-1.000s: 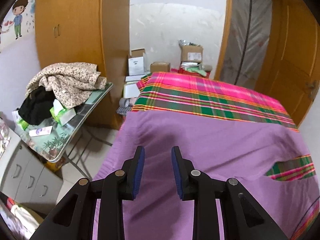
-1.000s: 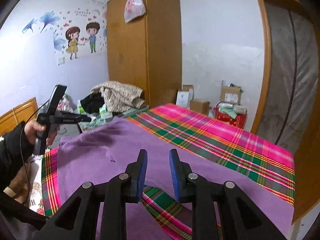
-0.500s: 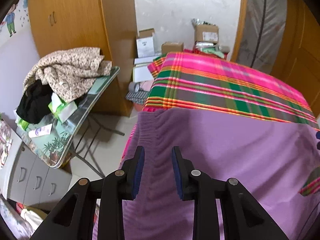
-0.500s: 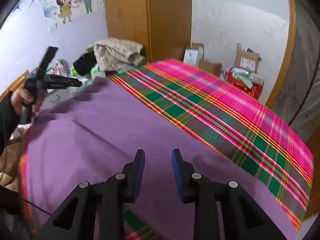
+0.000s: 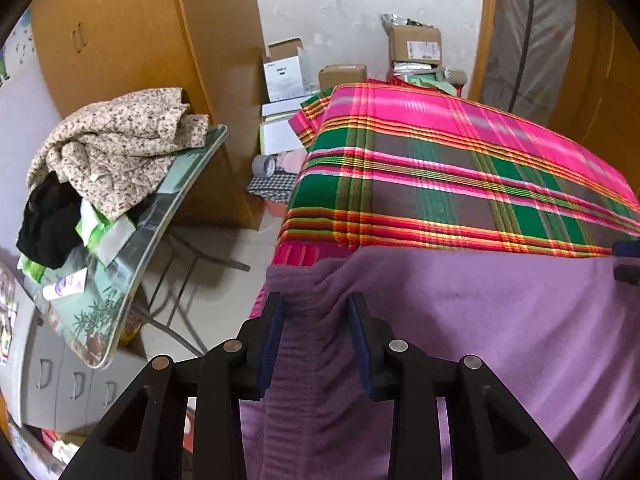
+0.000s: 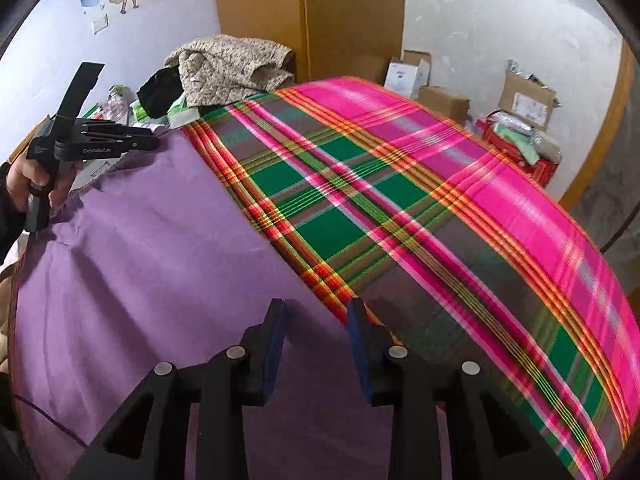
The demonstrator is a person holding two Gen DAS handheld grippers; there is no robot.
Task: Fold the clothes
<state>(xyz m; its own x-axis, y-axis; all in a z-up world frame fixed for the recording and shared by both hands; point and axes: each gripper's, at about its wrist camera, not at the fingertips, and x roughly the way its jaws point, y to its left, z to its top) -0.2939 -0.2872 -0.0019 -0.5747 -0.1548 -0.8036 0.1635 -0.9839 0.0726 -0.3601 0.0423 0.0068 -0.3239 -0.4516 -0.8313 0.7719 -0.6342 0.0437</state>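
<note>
Purple garment [image 5: 500, 332] spread flat on plaid bedspread [image 5: 460, 184], ready for folding. Left gripper [image 5: 316, 328] over ribbed hem corner at 7 o'clock, jaws apart, fabric between, unpinched. Right gripper [image 6: 316, 336] at far edge, jaws opening, nothing clamped.

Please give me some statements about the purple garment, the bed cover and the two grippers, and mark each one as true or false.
1. The purple garment lies spread on a plaid bed cover. True.
2. The right gripper is clamped on a sock. False: nothing is gripped, and its fingers are opening above the garment's edge.
3. A floral quilted cloth is piled on the side table. True.
4. The left gripper hangs over bare floor. False: it is over the garment's ribbed edge, with fabric showing between its fingers.
5. The wardrobe doors stand wide open. False: they are closed.
</note>
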